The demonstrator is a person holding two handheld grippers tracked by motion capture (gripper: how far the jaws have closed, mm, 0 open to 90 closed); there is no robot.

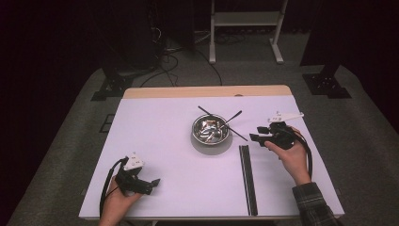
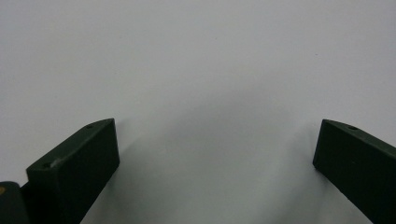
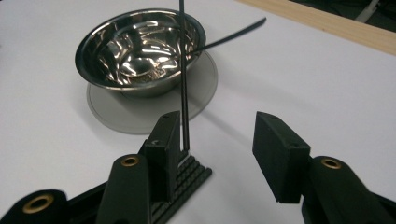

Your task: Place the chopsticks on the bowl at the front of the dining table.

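Chopsticks and a metal bowl are the things in hand on the white table (image 1: 155, 141). The steel bowl (image 1: 211, 129) sits on a flat grey round mat (image 1: 211, 145) near the table's middle, toward the far edge. Two dark utensils lean out of the bowl: one long handle (image 1: 233, 117) points up and to the right, and another thin stick (image 1: 205, 111) pokes out toward the far left. A black chopstick (image 1: 236, 133) rests with one end in the bowl and the other end down on the table, just beside the right gripper (image 1: 254, 138).

From the right gripper view, that chopstick (image 3: 184, 84) runs from the bowl (image 3: 140, 51) down to the inner face of the left-hand jaw; whether it touches the jaw cannot be told. The right gripper (image 3: 217, 135) has its jaws wide apart, holding nothing. Under the left-hand jaw lies the end of a black ridged strip (image 3: 187, 179), which in the high view stretches as a long narrow rail (image 1: 248, 179) from near the mat toward the near edge of the table.

At the near left corner of the table, well apart from the bowl, is the left gripper (image 1: 153, 183). Its own view shows the left gripper (image 2: 215, 149) with jaws spread wide over bare white tabletop, gripping nothing.
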